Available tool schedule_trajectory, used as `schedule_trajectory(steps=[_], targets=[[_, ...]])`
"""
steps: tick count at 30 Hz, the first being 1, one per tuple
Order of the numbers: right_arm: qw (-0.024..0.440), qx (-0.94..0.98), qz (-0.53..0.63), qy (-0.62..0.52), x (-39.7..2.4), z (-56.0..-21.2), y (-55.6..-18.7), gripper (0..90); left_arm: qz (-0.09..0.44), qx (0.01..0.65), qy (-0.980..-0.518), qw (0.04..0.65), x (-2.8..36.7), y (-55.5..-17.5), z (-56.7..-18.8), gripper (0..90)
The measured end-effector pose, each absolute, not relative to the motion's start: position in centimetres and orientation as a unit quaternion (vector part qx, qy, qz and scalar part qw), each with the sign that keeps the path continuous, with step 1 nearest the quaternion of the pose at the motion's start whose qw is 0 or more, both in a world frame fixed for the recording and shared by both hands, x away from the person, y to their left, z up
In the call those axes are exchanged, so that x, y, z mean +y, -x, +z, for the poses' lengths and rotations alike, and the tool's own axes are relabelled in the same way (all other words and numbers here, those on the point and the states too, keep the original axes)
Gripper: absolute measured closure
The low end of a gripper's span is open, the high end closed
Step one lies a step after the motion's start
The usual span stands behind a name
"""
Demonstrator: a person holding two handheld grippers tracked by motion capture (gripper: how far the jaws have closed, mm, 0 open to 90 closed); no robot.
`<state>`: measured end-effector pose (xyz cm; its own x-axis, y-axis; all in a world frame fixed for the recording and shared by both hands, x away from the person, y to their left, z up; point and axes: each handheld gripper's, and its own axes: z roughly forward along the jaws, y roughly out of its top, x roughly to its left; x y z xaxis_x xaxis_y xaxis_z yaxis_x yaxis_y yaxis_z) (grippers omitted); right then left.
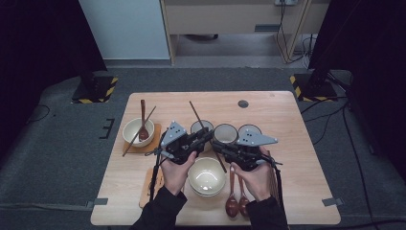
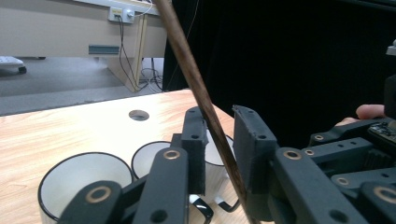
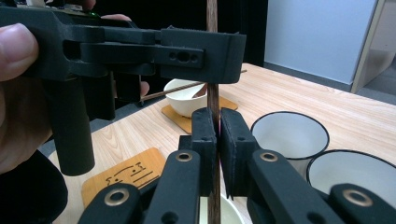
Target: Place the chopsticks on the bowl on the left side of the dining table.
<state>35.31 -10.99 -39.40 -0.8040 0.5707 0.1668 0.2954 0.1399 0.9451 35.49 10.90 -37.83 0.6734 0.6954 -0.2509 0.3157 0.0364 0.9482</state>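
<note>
Now the right claw [image 3: 218, 128] is clamped on the chopstick [image 3: 213, 100], held upright above the cream bowl [image 1: 207, 175]. Around it, the left claw [image 2: 219, 135] stands narrow, not clearly pinching yet. The person should let that left pinch seat squarely before the right one lets go.

A light wooden table [image 1: 282, 115] stands on grey carpet [image 1: 57, 163]. Beyond its far edge rise a pale blue panel [image 1: 124, 28] and a beige cabinet [image 1: 230, 19]; black curtains, apparently, darken both sides, with yellow-black striped stand bases [image 1: 95, 88] near the far corners
</note>
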Motion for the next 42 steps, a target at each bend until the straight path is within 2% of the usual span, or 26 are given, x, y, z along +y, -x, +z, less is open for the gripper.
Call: schedule_trajectory(steps=[13, 25, 31, 42], targets=[[0.113, 0.746, 0.590, -0.288, -10.6, -39.5, -35.4, 85.0, 0.149, 0.361, -0.679, 0.621, 10.4, -35.1, -37.4, 83.1], [0.108, 0.740, 0.599, -0.288, -10.6, -39.3, -35.3, 84.8, 0.156, 0.349, -0.680, 0.626, 10.4, -34.8, -37.1, 84.2], [0.106, 0.729, 0.614, -0.286, -11.0, -39.0, -35.2, 73.0, 0.167, 0.344, -0.680, 0.625, 10.9, -34.7, -36.6, 84.2], [0.138, 0.724, 0.601, -0.310, -13.5, -38.6, -35.2, 61.9, 0.181, 0.349, -0.677, 0.622, 12.6, -34.6, -36.1, 84.2]])
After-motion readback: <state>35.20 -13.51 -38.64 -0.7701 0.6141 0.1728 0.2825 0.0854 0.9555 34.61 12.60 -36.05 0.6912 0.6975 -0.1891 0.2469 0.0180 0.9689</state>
